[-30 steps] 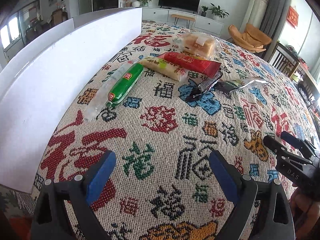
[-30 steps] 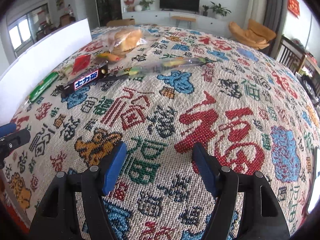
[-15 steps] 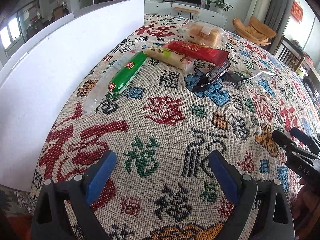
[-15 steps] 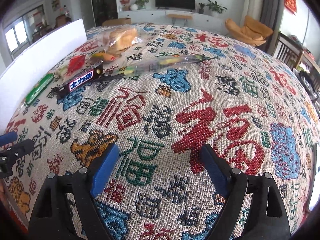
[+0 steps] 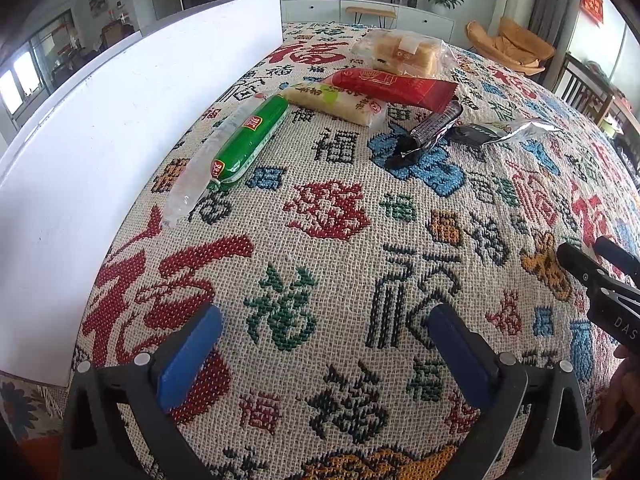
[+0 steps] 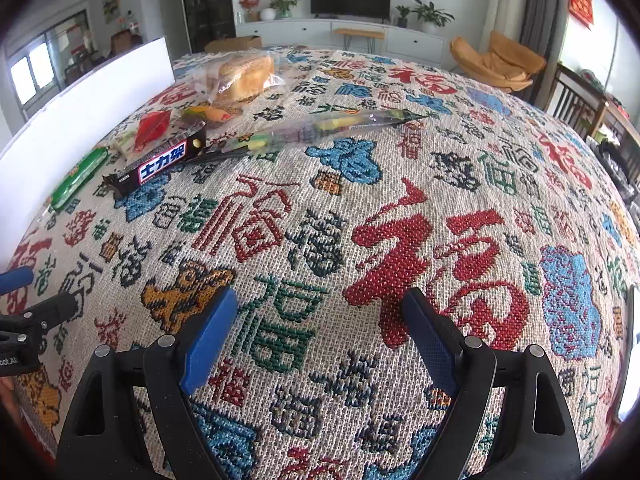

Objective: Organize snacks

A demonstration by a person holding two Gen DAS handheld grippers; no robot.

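On the patterned tablecloth (image 5: 340,216) the snacks lie in a loose group at the far left, well apart from both grippers. From the left wrist view the green sausage pack (image 5: 250,140) lies nearest the white board (image 5: 100,140), with a clear wrapper tail running toward the camera. Beyond it come a pale yellow-green packet (image 5: 340,102), a red packet (image 5: 396,86) and a clear bag of bread (image 5: 400,54), each touching or overlapping the next. The dark chocolate bar (image 5: 434,126) shows only its back here, so its label cannot be read; the right wrist view shows the label side (image 6: 160,166). A silvery long packet (image 5: 500,132) looks foreshortened from the left, while the right wrist view shows it as a long clear pack (image 6: 328,128) with yellow and green contents that are hard to make out. In that view the red and pale packets are mostly hidden behind the chocolate bar.

The left gripper (image 5: 324,340) hovers over bare cloth, its jaws spread wide and just having opened further, nothing between them. The right gripper (image 6: 320,324) likewise has its jaws spread after opening, with only cloth between them. Each gripper appears cut off at the edge of the other's view: the right one at the right edge (image 5: 600,280), the left at the left edge (image 6: 24,312).
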